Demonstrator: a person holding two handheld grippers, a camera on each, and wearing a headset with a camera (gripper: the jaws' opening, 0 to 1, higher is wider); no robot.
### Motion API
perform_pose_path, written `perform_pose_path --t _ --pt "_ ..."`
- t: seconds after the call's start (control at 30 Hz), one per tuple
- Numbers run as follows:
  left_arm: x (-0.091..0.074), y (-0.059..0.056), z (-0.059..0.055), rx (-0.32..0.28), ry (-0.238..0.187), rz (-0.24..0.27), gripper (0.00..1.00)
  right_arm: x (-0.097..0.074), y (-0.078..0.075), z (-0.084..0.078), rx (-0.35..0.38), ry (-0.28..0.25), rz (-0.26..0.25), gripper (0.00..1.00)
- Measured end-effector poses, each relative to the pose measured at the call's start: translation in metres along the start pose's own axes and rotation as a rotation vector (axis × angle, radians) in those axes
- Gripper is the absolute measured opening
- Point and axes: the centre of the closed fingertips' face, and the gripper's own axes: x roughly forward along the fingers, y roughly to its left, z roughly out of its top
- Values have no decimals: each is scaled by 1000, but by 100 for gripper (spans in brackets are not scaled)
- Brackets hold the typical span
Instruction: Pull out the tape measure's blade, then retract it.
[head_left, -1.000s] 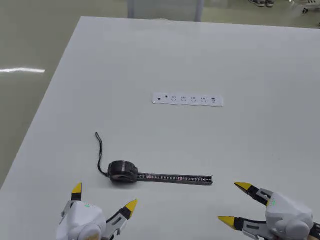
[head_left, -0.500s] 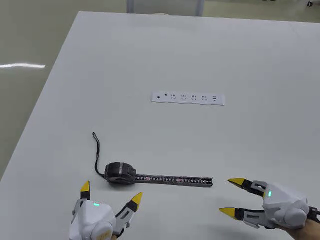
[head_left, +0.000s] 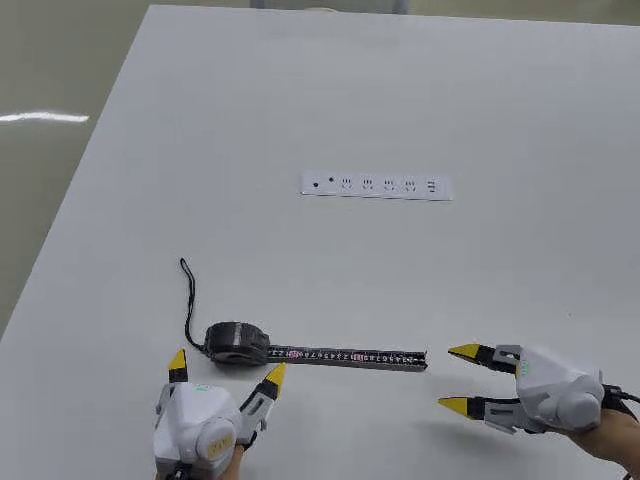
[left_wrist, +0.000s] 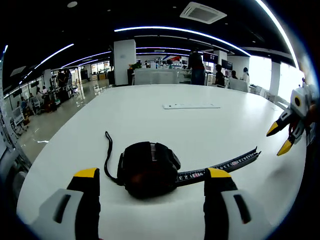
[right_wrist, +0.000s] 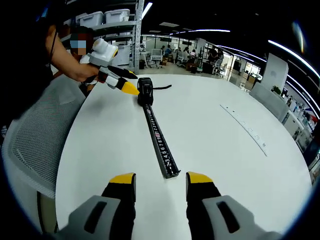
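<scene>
The left hand-held gripper (head_left: 226, 366) and right hand-held gripper (head_left: 458, 377) share rounded white bodies, grey jaws and yellow tips.

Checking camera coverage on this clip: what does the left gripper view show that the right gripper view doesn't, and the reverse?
Left gripper view adds: the right tool, open, beyond the far end of the blade.
Right gripper view adds: the left tool, open beside the case, a person's arm and a mesh chair.
Shared: the tape measure with its blade pulled out flat on the white table, its strap, and the power strip.
</scene>
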Motion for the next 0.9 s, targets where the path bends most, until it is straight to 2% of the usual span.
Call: perform_pose_path --t 0.2,0.33,0.5,0.63,0.9 --pt "9 0 3 -15 -15 18 82 8 -9 -3 -25 13 27 37" --pt "14 -1 4 -19 -19 26 81 16 -12 -5 -38 14 52 32" --pt "15 1 8 -15 -32 43 80 28 -13 -11 -62 29 96 30" --pt "18 1 9 -20 -40 48 78 37 -14 -18 -60 44 120 28" --pt "23 3 10 -20 -38 49 76 46 -16 -21 -29 36 144 26"
